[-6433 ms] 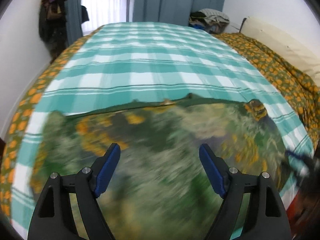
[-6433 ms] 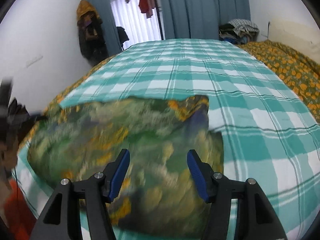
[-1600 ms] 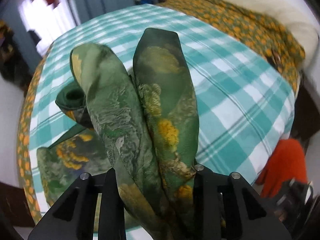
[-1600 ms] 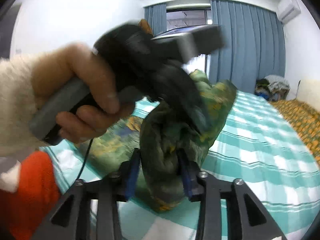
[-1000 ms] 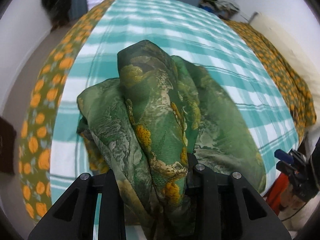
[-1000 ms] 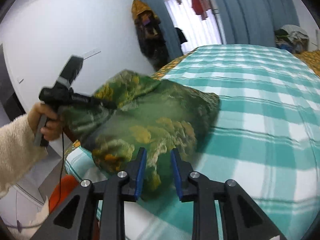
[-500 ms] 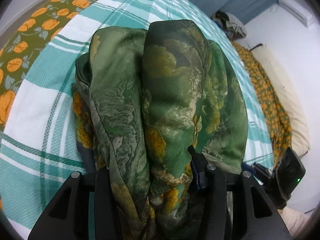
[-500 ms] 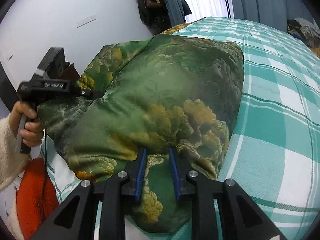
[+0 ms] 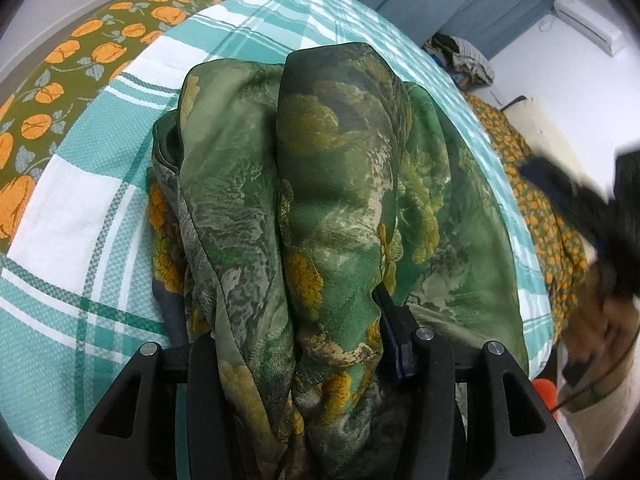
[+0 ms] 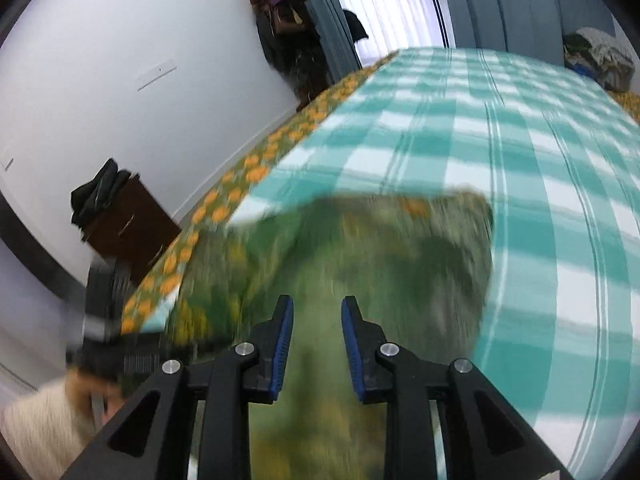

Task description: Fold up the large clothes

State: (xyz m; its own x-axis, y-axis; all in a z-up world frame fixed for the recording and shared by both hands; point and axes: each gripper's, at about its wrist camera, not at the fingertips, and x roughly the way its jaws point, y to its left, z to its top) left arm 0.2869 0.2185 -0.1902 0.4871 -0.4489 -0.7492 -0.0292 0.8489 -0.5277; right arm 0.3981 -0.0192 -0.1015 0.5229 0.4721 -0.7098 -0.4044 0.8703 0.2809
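The garment (image 9: 340,184) was thin, faintly glossy cloth; the sheet (image 9: 80,208) was matt, coarse-woven; the left gripper (image 9: 304,344) was matt plastic

White walls (image 10: 120,60), blue curtains (image 10: 520,4), perhaps a brown cabinet (image 10: 128,228).

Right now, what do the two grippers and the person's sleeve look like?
Both grippers, left gripper and right gripper, have matte black angular frames with silver screws and ribbed blue pads. The sleeve is cream and fuzzy. A thin dark cable hangs near the other hand.
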